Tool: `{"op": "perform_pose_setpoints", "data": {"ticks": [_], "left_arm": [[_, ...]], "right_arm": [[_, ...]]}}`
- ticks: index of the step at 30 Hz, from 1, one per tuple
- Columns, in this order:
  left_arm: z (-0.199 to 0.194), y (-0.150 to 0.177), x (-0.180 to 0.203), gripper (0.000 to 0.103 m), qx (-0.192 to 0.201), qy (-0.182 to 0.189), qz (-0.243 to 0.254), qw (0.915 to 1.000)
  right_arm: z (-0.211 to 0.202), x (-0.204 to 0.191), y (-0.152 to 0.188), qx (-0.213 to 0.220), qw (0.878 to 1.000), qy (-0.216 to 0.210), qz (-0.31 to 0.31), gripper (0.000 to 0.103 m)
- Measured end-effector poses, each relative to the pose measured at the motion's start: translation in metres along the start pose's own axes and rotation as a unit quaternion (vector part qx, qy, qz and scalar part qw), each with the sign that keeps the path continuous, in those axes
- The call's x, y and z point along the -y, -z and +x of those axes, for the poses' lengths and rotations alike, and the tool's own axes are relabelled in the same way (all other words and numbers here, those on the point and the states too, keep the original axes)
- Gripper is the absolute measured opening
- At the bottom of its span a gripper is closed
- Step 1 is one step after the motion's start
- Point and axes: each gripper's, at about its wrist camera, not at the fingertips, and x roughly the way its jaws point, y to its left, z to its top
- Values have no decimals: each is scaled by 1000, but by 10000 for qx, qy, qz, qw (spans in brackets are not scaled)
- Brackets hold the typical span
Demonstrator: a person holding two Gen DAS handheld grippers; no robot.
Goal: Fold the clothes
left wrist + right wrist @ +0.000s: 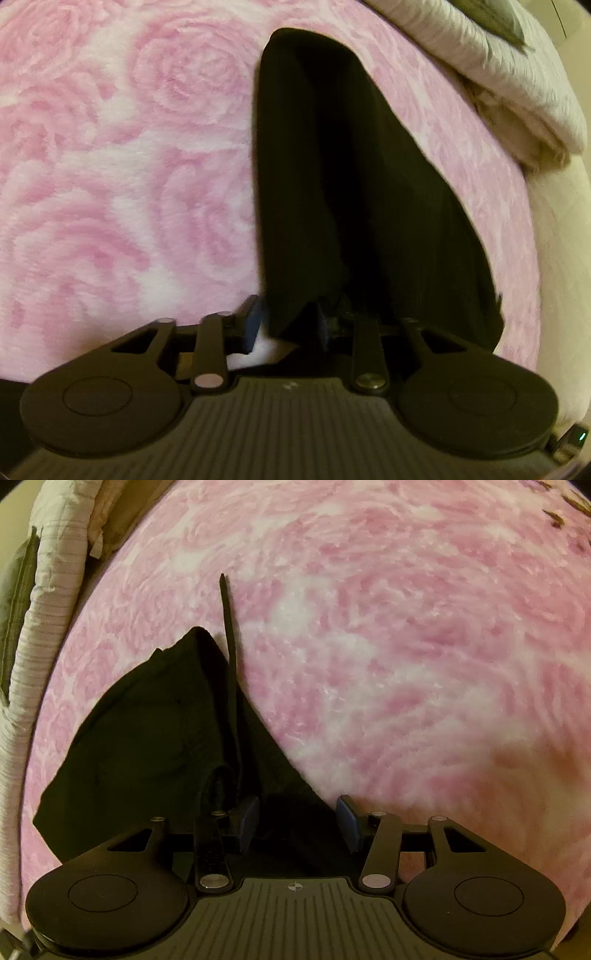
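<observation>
Over on your left, the pink rose-patterned fleece blanket point(110, 166) fills the view, and the black cloth garment point(351, 184) lies along it in a long, folded strip running away from you. Your left gripper point(288, 325) points steeply down at the near end of that strip, and the black fabric bunches up right where the blue-padded fingers point(253, 321) meet. The cloth covers the far finger, so I cannot tell from the view itself how tight the pinch is, but the tongs read as drawn together on the black cloth garment. Beyond it, at the top right of that view, a rumpled white ribbed quilt point(498, 74) sits at the blanket's edge.

Now to your right gripper point(301, 821): its two blue pads point(349, 821) stand well apart, with a corner of the dark fabric lying between them and nothing pressing on it. A thin black drawstring point(229, 635) runs straight out from the garment across the pink fleece.
</observation>
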Motion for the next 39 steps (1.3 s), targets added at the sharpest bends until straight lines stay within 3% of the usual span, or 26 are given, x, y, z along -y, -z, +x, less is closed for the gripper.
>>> {"op": "perform_pose_setpoints", "data": {"ticks": [3, 4, 6, 8, 9, 11, 14, 17, 18, 21, 22, 23, 25, 26, 27, 28, 29, 30, 31, 32, 33, 34, 36, 38, 39], "left_arm": [[-10, -2, 12, 1, 222, -117, 414, 9988], [-23, 1, 27, 1, 420, -322, 1027, 9933], [-50, 5, 56, 2, 809, -727, 2235, 9686], [-76, 10, 86, 4, 1183, -1118, 3402, 9261], [-90, 13, 100, 4, 1370, -1321, 3971, 8978], [-110, 27, 121, 4, 1778, -1938, 5018, 8240], [-133, 31, 118, 4, 2088, -2869, 5527, 7541], [-145, 0, 103, 4, 2100, -3194, 4888, 7842], [-150, -9, 98, 5, 2122, -3313, 4715, 7893], [-167, -11, 86, 5, 2564, -3915, 5039, 7260], [-166, -4, 83, 6, 2622, -4126, 5323, 6911], [-165, 3, 79, 6, 2645, -4296, 5550, 6614], [-166, 15, 69, 6, 2333, -4243, 5446, 6848], [-166, 21, 63, 8, 2143, -4195, 5336, 7024], [-169, 19, 51, 9, 1769, -4009, 4832, 7579], [-169, 15, 31, 10, 1527, -3743, 4024, 8214], [-169, 11, 11, 10, 1267, -3433, 3168, 8751], [-168, 7, -10, 10, 992, -3082, 2274, 9184], [-168, 5, -30, 10, 757, -2709, 1387, 9495], [-168, 10, -48, 10, 835, -2405, 703, 9645], [-167, 14, -67, 10, 907, -2087, 14, 9738], [-166, 19, -84, 10, 968, -1801, -605, 9770], [-156, 19, -95, 18, 1000, -1714, -899, 9760], [-143, 14, -109, 28, 965, -1354, -1378, 9764], [-137, 12, -116, 28, 946, -1184, -1617, 9751]], "right_arm": [[3, -4, 1, -28, 9998, 86, -169, 51], [4, -5, 2, -50, 9997, 134, -222, 52], [6, -9, 2, -94, 9992, 239, -299, 52], [9, -12, 3, -123, 9987, 327, -374, 52], [10, -14, 4, -139, 9983, 370, -423, 53], [12, -17, 5, -164, 9976, 423, -526, 55], [16, -21, 7, -180, 9964, 505, -661, 58], [18, -23, 8, -153, 9959, 587, -667, 59], [18, -23, 8, -148, 9958, 601, -674, 60], [17, -21, 7, -171, 9956, 604, -691, 60], [17, -20, 6, -186, 9956, 596, -700, 60], [17, -20, 5, -194, 9957, 588, -696, 60], [17, -20, 5, -183, 9959, 576, -678, 60], [16, -20, 7, -174, 9959, 577, -681, 61], [16, -21, 7, -174, 9960, 582, -658, 61], [15, -21, 7, -175, 9961, 588, -636, 62], [15, -22, 6, -193, 9962, 602, -606, 62], [14, -23, 4, -213, 9962, 616, -576, 62], [16, -24, 1, -244, 9962, 629, -552, 62], [16, -25, -1, -287, 9961, 639, -541, 62], [16, -25, -3, -330, 9959, 649, -531, 62], [15, -26, -5, -363, 9958, 657, -530, 62], [13, -26, -8, -385, 9956, 693, -494, 62], [8, -26, -11, -330, 9960, 707, -429, 62], [6, -25, -13, -281, 9963, 713, -382, 62]]}}
